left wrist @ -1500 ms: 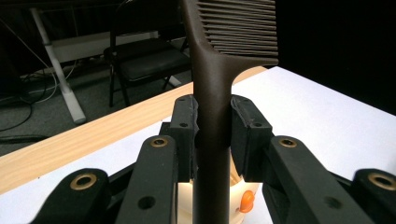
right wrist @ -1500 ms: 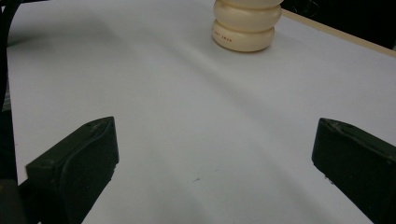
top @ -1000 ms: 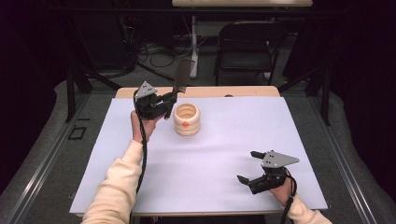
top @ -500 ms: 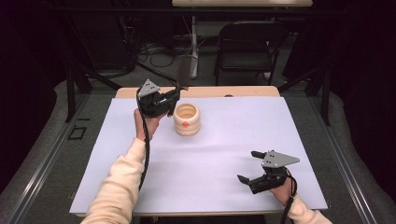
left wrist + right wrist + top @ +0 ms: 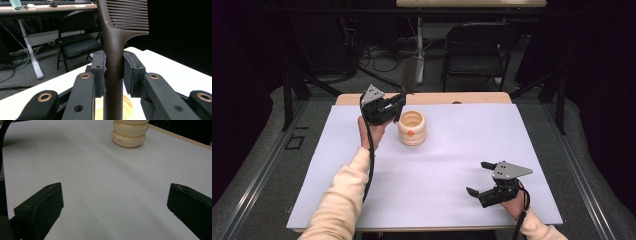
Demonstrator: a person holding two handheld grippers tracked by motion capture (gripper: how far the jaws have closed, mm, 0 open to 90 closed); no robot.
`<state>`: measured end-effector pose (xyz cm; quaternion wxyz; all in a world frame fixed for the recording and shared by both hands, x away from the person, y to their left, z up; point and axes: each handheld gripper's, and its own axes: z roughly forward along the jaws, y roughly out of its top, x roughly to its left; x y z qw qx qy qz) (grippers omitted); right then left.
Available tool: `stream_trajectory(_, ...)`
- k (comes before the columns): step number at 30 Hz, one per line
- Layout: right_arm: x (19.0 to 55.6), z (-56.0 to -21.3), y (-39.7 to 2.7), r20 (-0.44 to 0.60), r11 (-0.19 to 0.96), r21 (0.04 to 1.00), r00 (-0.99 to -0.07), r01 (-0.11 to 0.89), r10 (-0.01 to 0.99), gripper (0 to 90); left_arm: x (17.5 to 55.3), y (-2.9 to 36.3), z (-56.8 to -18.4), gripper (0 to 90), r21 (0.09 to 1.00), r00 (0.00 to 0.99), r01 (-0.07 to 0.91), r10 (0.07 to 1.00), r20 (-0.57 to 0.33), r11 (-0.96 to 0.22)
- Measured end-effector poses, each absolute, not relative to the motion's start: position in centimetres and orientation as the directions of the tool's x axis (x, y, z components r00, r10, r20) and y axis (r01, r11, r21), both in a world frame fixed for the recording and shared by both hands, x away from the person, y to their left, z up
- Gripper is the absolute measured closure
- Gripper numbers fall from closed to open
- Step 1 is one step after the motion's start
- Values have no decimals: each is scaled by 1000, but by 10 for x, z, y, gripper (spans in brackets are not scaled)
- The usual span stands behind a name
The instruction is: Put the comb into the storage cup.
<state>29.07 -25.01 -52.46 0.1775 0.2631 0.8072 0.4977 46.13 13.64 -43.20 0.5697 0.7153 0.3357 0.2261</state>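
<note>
Brown comb (image 5: 113, 75) held upright, handle clamped between left gripper (image 5: 398, 106) jaws beside the cream ribbed cup (image 5: 412, 128) on the white table (image 5: 437, 170), right gripper (image 5: 482, 179) jaws spread wide, nothing held, near front right edge

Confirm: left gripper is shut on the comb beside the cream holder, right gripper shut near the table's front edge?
Not quite. The right gripper is open, its jaws wide apart over bare table in the right gripper view. The left gripper is indeed shut on the comb, beside the cream holder.

Left claw (image 5: 398, 102) holds a dark comb (image 5: 408, 80) beside the cream holder (image 5: 412, 128)
</note>
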Motion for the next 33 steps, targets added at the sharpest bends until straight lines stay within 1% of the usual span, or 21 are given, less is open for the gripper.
stream_trajectory(23, 290, -524, -250, -30, 368, 898, -800, 241, 599, 2, 476, 119, -450, 728, 967, 683, 221, 728, -61, -126)
stream_trajectory(33, 290, -524, -249, -26, 366, 898, -801, 244, 599, 2, 479, 119, -454, 728, 967, 679, 221, 731, -61, -124)
